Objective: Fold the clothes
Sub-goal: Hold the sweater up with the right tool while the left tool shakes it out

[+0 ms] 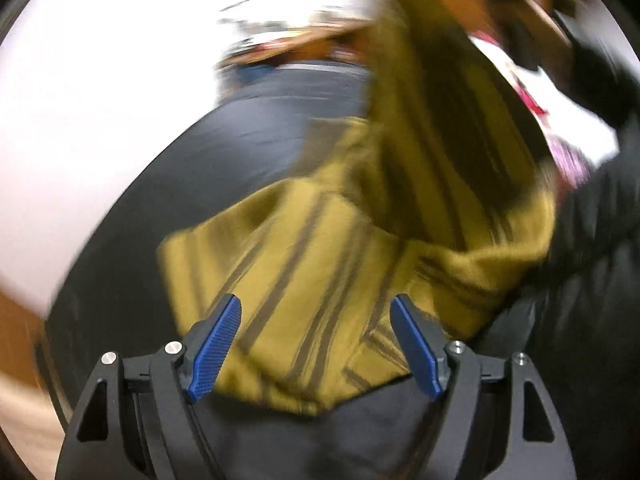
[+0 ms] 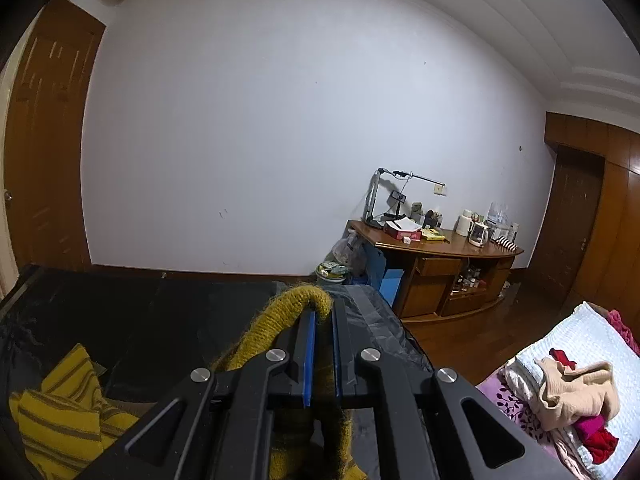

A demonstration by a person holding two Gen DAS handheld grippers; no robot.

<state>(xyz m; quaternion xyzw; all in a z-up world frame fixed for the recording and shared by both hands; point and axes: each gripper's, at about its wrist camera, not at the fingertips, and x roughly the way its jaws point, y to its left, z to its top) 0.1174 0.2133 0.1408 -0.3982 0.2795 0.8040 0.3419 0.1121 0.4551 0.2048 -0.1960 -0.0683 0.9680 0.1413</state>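
Note:
A mustard-yellow sweater with dark stripes point(image 1: 320, 248) lies partly on the black table point(image 1: 240, 152) and rises up to the right in the blurred left wrist view. My left gripper point(image 1: 316, 312) is open, its blue fingers point(image 1: 216, 344) spread just above the sweater's near edge, holding nothing. My right gripper point(image 2: 322, 316) is shut on a thick fold of the same sweater point(image 2: 304, 298), lifted above the table. The rest of the sweater point(image 2: 60, 408) hangs down to the lower left.
A person in a black jacket point(image 1: 592, 280) stands at the right. A bed point(image 2: 580, 344) with a pile of clothes point(image 2: 576, 400) is at the lower right. A wooden desk point(image 2: 440, 248) with clutter stands by the white wall. Wooden doors are at left and right.

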